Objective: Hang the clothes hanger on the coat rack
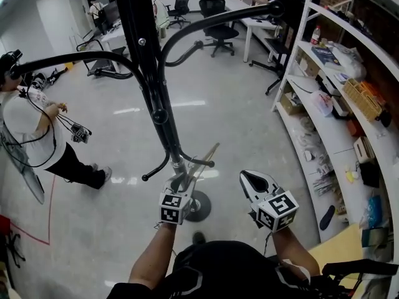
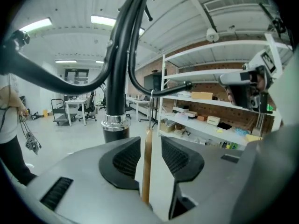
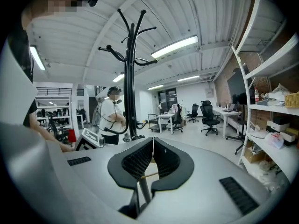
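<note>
Only the left gripper view shows us the left gripper (image 2: pixel 150 144) standing wide. The hanger (image 2: pixel 147 171) is edge-on between its pads, and its hook rises to an arm of the rack (image 2: pixel 119 73). In the right gripper view we see the right gripper (image 3: pixel 153 143) closed pad to pad. In the head view the rack's pole blocks us at 12 o'clock, with shelves (image 1: pixel 324 126) at 3 and a person (image 1: pixel 25 123) at 9.

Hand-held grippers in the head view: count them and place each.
2. The left hand-held gripper is low at centre by the coat rack, the clothes hanger between its open jaws; the right hand-held gripper is right of it, shut. None looks hidden.
</note>
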`<act>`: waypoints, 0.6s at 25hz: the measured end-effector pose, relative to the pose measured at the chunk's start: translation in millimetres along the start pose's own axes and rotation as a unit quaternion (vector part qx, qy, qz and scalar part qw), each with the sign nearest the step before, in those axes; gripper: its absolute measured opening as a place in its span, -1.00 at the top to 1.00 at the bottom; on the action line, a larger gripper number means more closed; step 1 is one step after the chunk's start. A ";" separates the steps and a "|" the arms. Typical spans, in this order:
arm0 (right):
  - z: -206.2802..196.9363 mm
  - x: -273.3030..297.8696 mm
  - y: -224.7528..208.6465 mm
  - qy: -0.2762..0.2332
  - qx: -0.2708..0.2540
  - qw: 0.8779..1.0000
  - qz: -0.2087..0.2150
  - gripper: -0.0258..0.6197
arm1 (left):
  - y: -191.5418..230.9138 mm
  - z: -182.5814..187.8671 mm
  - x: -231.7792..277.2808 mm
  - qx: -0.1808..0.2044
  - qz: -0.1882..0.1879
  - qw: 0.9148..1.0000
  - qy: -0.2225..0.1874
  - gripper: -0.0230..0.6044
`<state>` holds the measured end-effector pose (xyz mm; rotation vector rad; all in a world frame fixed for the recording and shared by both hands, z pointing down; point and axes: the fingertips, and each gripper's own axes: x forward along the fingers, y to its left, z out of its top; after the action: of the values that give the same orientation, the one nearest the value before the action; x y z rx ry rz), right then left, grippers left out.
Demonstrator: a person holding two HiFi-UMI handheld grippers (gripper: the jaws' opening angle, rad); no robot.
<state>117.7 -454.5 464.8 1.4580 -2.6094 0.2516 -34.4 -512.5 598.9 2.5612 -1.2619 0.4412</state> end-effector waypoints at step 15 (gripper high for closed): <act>25.3 -74.9 8.7 -0.048 0.003 0.999 0.008 0.90 | -76.7 91.9 -127.7 0.013 -0.021 0.986 -0.164 0.56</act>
<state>148.2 -393.3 424.1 1.4859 -2.6992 0.1950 -32.4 -407.0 459.3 2.7580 -1.3064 0.0242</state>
